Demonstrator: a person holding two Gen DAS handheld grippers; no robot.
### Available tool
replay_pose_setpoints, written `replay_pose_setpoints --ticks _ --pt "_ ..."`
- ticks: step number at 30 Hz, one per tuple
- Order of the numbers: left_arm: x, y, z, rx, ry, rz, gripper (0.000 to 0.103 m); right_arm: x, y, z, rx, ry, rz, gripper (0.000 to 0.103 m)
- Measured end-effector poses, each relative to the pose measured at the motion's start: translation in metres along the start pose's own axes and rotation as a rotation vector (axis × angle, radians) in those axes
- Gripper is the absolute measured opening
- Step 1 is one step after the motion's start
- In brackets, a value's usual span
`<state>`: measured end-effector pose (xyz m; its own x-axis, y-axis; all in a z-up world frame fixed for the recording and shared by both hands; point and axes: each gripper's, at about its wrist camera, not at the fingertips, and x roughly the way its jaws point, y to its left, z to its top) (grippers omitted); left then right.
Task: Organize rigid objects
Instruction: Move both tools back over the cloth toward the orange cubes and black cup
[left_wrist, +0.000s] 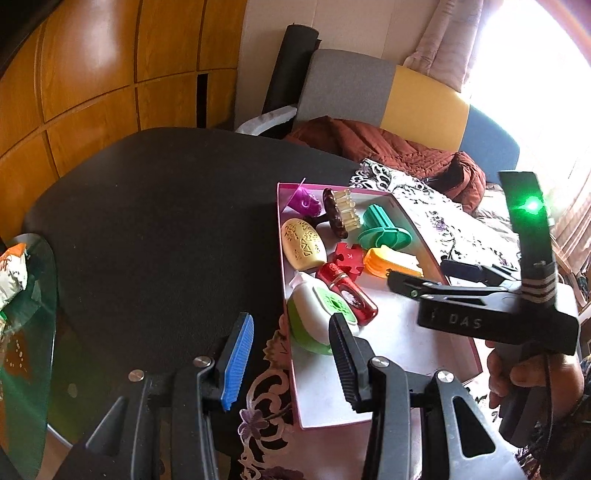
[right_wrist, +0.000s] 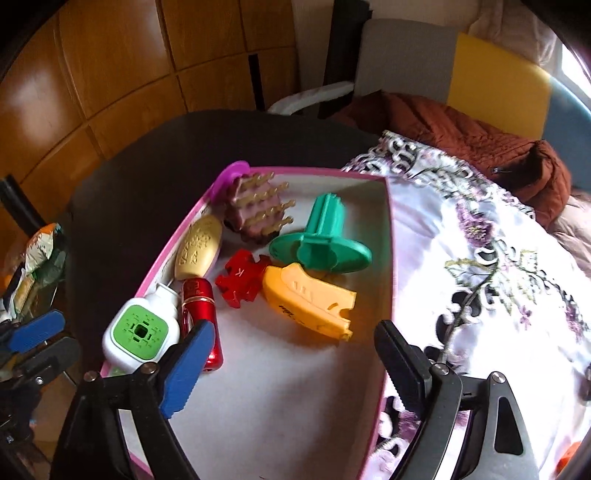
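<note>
- Left wrist view: the left gripper (left_wrist: 291, 350) hangs at the bottom of the frame with its jaws partly apart and nothing between them, astride the near left wall of the pink-rimmed box (left_wrist: 282, 236).
- The box runs up the centre-right of the frame and holds the sorted pieces: the white-and-green dispenser (left_wrist: 317, 314) just ahead of the black pad, the red bottle (left_wrist: 347, 291) beside it, and further up the cream oval case (left_wrist: 303, 243), the red puzzle piece (left_wrist: 347, 258), the orange block (left_wrist: 391, 262), the green flanged piece (left_wrist: 384, 229), the brown brush (left_wrist: 336, 214) and the purple piece (left_wrist: 304, 201).
- The right gripper (left_wrist: 417, 277) reaches in from the right edge, its tips above the box near the orange block; its body reads "DAS".
- Right wrist view: the right gripper (right_wrist: 291, 365) stands wide open and empty over the box's bare white floor (right_wrist: 295, 406).
- The orange block (right_wrist: 310, 301) lies just ahead of the tips, centre frame, its long axis running from upper left to lower right; it appears freshly set down, and the right hand is plainly the nearer.
- The red puzzle piece (right_wrist: 240, 277) bears a raised "K"; the cream oval case (right_wrist: 199, 253) carries embossed patterns I cannot read.
- The flowered cloth (right_wrist: 480, 258) to the right of the box shows no further loose piece to collect.
</note>
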<state>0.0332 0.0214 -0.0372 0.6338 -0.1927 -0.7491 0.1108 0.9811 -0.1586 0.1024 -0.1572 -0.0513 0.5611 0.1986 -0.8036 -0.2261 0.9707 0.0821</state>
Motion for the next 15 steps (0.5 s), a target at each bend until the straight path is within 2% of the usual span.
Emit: replay_pose_setpoints --ticks 10,15 --pt "-0.006 -0.012 -0.002 0.04 -0.006 -0.004 0.043 -0.036 -0.023 -0.007 0.051 -0.072 -0.009 0.095" --pt "-0.008 -0.022 -0.003 0.071 -0.008 -0.01 0.043 -0.055 -0.045 -0.015 0.079 -0.097 -0.041 0.095"
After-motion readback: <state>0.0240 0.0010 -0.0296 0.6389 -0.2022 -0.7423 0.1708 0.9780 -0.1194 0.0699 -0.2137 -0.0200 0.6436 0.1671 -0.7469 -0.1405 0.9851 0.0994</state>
